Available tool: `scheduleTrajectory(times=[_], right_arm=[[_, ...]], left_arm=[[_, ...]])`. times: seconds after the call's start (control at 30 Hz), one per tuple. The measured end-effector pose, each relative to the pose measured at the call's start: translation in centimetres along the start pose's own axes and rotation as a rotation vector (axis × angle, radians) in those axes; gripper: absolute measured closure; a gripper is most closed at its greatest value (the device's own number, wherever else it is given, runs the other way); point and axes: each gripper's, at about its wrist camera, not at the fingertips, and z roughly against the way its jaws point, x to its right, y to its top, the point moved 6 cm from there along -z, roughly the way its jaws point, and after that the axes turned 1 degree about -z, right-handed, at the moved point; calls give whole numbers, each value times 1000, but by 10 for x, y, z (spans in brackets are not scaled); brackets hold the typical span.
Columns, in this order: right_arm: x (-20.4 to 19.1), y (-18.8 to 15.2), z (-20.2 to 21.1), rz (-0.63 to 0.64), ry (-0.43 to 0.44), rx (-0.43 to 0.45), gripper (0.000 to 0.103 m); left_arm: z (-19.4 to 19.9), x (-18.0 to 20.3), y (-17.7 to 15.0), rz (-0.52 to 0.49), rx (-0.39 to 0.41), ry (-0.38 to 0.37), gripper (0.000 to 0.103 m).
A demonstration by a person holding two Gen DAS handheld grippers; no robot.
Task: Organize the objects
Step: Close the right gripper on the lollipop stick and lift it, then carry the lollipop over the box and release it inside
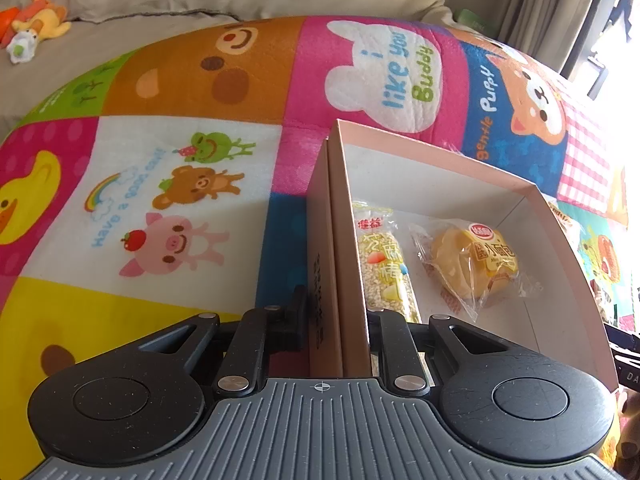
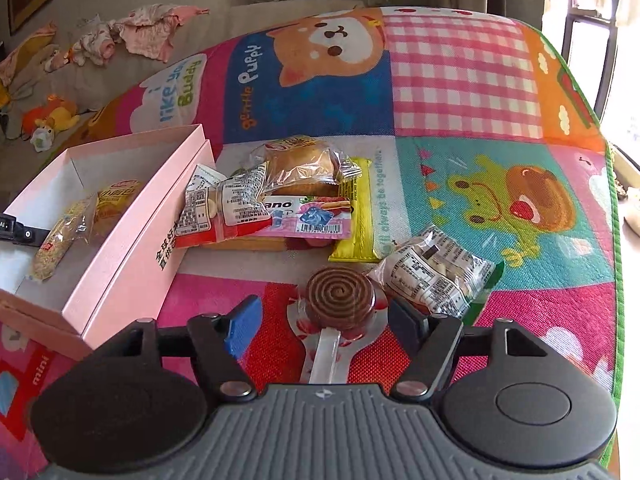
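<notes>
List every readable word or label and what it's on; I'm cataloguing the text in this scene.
"i like you Buddy": white cloud panel of the play mat
"gentle Puppy": blue dog panel
"Have a good day": white animal panel
"mini": red panel
"...ano": pink snack packet, partly covered
Chinese print on the pink box and wrappers inside it: too small to read.

On the play mat [image 1: 180,208] I read "i like you Buddy" at twelve o'clock, "gentle Puppy" at one, "Have a good day" at nine. A pink snack packet [image 2: 296,216] shows "ano".
</notes>
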Motion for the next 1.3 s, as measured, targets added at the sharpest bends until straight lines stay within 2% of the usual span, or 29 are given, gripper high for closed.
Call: scheduleTrajectory(times=[0.07,0.13,0.17,0.2,0.37,0.47,0.57,0.67,0.77,0.87,1.07,1.3], right_arm=[[-2,2,-6,-9,10,-6,34],[-4,3,-7,6,-2,-4,45],[-5,2,-6,16,-6,-3,57],[-5,1,-4,23,-2,-2,58],[-3,-9,10,10,15,-2,58],[-4,-19,24,-16,61,-15,58],[-10,-40,49,-16,119,-25,58],[-18,-62,75,17,134,-32,58],[-26,-71,97,17,160,-32,58],[-39,-63,121,23,200,10,58],[-69,-25,172,72,299,137,58],[-86,26,198,89,331,235,58]], left_arm=[[0,1,0,-4,0,5,84],[0,1,0,-4,-1,5,84],[0,1,0,-3,-1,4,84],[0,1,0,-3,-2,4,84],[0,1,1,-1,-4,9,84],[0,1,1,0,-6,7,84],[0,1,1,-3,-4,7,84],[0,0,1,2,-1,5,84],[0,0,0,6,1,6,84],[0,1,1,4,-1,11,84],[1,1,0,-4,0,10,84],[0,2,1,4,-4,16,84]])
